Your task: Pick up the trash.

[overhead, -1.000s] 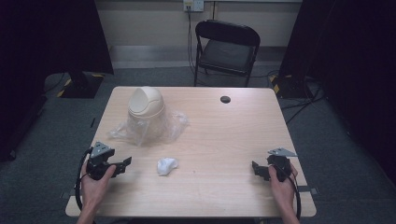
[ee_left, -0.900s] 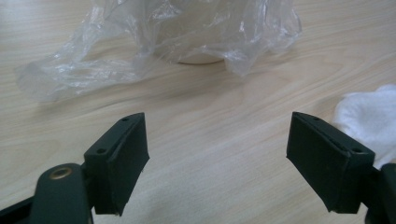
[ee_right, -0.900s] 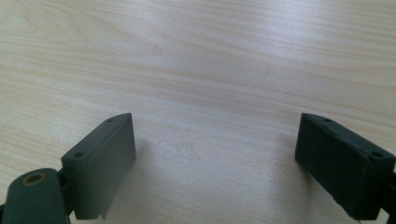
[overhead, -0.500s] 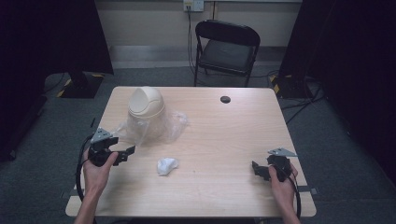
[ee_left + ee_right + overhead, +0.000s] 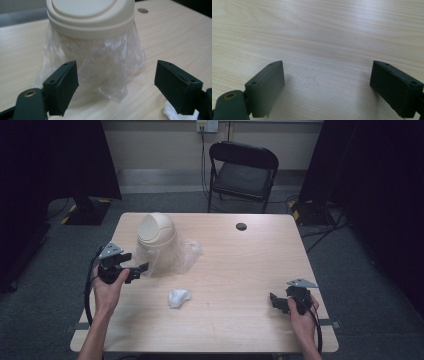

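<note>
Both my jaw pairs gape wide, empty. My left gripper [image 5: 136, 268] faces the bagged bin [image 5: 156, 240], near the table's [image 5: 240, 330] left-rear corner; pinching loose plastic could tip it. My right gripper [image 5: 278, 302] idles.

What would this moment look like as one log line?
left tool: open, facing bagged bin | right tool: open over bare table | wad: untouched

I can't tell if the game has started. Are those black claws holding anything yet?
No, nothing is held. The left gripper is open, facing the cream swing-lid bin in its clear plastic bag. The right gripper is open over the wooden table.
</note>
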Demonstrator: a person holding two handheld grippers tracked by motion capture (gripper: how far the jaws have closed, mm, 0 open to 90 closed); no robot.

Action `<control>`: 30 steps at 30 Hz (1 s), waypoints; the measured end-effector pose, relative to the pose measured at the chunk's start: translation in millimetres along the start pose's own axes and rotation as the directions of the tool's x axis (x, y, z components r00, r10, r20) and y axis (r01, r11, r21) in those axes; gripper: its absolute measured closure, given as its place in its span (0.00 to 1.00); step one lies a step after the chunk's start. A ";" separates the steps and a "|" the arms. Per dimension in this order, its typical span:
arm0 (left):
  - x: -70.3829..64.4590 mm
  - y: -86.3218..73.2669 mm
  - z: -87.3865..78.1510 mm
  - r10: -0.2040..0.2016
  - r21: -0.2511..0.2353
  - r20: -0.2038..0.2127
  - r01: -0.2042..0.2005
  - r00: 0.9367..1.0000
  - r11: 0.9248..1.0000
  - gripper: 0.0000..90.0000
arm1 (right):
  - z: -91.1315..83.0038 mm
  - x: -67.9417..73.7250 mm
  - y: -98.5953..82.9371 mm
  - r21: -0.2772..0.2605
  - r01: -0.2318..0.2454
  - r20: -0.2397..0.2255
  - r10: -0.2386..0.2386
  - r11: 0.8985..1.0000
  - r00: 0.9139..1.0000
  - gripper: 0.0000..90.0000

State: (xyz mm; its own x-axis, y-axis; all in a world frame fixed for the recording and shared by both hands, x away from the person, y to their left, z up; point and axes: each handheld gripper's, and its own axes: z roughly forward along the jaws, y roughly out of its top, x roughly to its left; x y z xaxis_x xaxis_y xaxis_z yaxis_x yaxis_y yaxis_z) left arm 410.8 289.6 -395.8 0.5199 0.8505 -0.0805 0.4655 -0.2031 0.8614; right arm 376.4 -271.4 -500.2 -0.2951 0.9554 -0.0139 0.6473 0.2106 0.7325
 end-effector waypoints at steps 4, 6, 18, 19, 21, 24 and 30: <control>1.8 13.7 1.5 0.018 -0.014 -0.001 -0.018 1.000 1.000 0.21 | 0.0 0.0 0.0 0.000 0.000 0.000 0.000 1.000 1.000 0.13; 2.4 19.4 4.3 0.032 -0.007 -0.004 -0.032 0.999 0.999 0.21 | 0.0 -0.1 0.0 0.000 0.001 0.000 -0.001 1.000 1.000 0.13; 3.7 51.2 25.6 0.069 0.014 0.012 -0.069 0.998 0.998 0.23 | 0.1 -0.1 0.1 -0.001 0.001 -0.001 -0.001 1.000 1.000 0.13; 4.2 53.7 27.2 0.064 0.017 0.015 -0.064 0.998 0.998 0.23 | 0.0 0.0 0.0 0.000 0.000 0.000 0.000 1.000 1.000 0.13; 5.2 58.3 30.5 0.066 0.017 0.027 -0.066 0.997 0.998 0.23 | 0.0 -0.2 0.0 0.000 0.002 0.000 -0.002 1.000 1.000 0.13; 9.2 60.9 37.2 0.042 0.022 0.047 -0.043 0.998 0.999 0.23 | 0.0 0.0 0.0 0.000 -0.001 0.000 0.001 1.000 1.000 0.13; 3.3 63.2 49.2 0.095 0.079 0.027 -0.097 0.995 0.992 0.23 | 0.0 -0.2 0.0 0.000 0.003 -0.001 -0.003 1.000 1.000 0.13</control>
State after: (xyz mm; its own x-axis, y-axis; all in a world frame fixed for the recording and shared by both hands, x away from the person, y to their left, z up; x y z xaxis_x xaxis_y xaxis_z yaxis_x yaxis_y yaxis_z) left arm 477.2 255.8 -366.3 0.5810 0.8138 -0.0118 0.4682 -0.3224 0.8227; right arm 376.4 -271.6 -500.2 -0.2973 0.9547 -0.0153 0.6464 0.2130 0.7326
